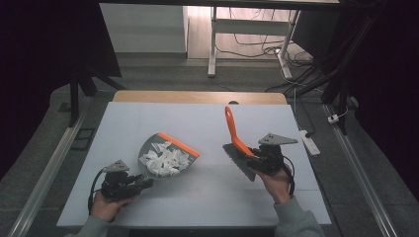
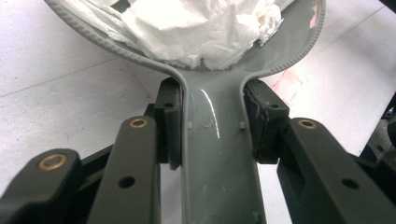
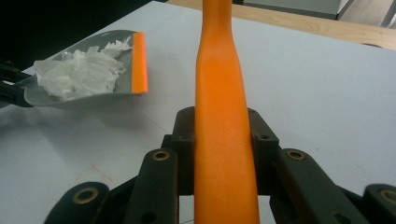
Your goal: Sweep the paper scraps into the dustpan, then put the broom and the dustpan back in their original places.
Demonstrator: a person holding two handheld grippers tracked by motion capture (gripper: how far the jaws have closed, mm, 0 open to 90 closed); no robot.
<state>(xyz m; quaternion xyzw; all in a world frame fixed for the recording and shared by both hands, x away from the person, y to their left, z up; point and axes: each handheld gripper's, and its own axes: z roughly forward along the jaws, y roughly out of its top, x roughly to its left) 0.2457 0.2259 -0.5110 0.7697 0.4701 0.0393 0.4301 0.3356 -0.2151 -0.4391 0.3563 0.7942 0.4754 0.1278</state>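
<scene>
The left gripper [image 1: 141, 182] sits near the worktop's [image 1: 207, 197] 7 o'clock edge, its jaws clenched on the grey handle of the dustpan [image 1: 148, 150]. In the left gripper view the two pads press the handle [image 2: 217, 154] from either side, just below where it widens into the pan. The dustpan lies left of the worktop's centre, its orange lip [image 1: 179, 144] toward 1 o'clock. A heap of white paper scraps [image 1: 165, 160] fills the pan; in the left gripper view the scraps [image 2: 201, 28] are piled right up against the pan's back wall.

The right gripper [image 1: 252, 160] is at about 4 o'clock from the worktop's centre, well apart from the dustpan. Its jaws grasp the orange handle of the brush [image 1: 236, 138]; in the right gripper view the handle [image 3: 224, 140] runs straight up between the pads, which touch it on both sides. The handle points toward 12 o'clock, tilted slightly left, and the grey bristles [image 1: 239, 163] lie just left of the gripper, slanting toward 5 o'clock. In the right gripper view the dustpan [image 3: 81, 98] shows at 10 o'clock with the scraps [image 3: 79, 70] inside.
</scene>
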